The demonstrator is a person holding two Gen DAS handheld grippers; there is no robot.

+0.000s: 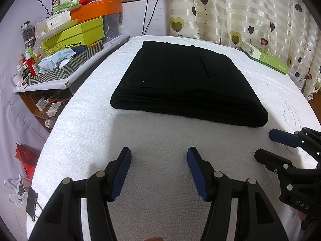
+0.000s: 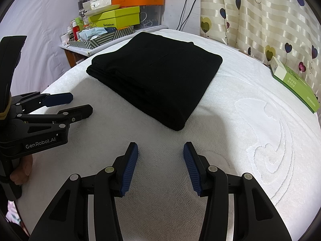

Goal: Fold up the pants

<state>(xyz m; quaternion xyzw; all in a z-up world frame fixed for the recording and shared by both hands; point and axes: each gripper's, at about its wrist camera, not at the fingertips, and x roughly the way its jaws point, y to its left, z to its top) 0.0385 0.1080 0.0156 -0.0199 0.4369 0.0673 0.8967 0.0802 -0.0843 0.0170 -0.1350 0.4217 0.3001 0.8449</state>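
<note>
Black pants point(image 1: 186, 80) folded into thick rectangle, lying mid-bed toward far edge of white towel-covered bed point(image 1: 160, 140). Left gripper point(image 1: 159, 156) and right gripper point(image 2: 160, 150) both spread wide, empty, near bed's near edge, apart from pants. Green box point(image 1: 264, 57) at right edge.

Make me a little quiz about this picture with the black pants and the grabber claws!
1. True or false: the black folded pants lie flat on the white towel-covered table.
2. Pick one. The left gripper is: A) open and empty, B) clamped on the pants, C) holding the green flat box.
3. Fill the blank: the right gripper has ____ between its blue ribbed pads.

Key: 1 true. 2 A. 3 nothing.
</note>
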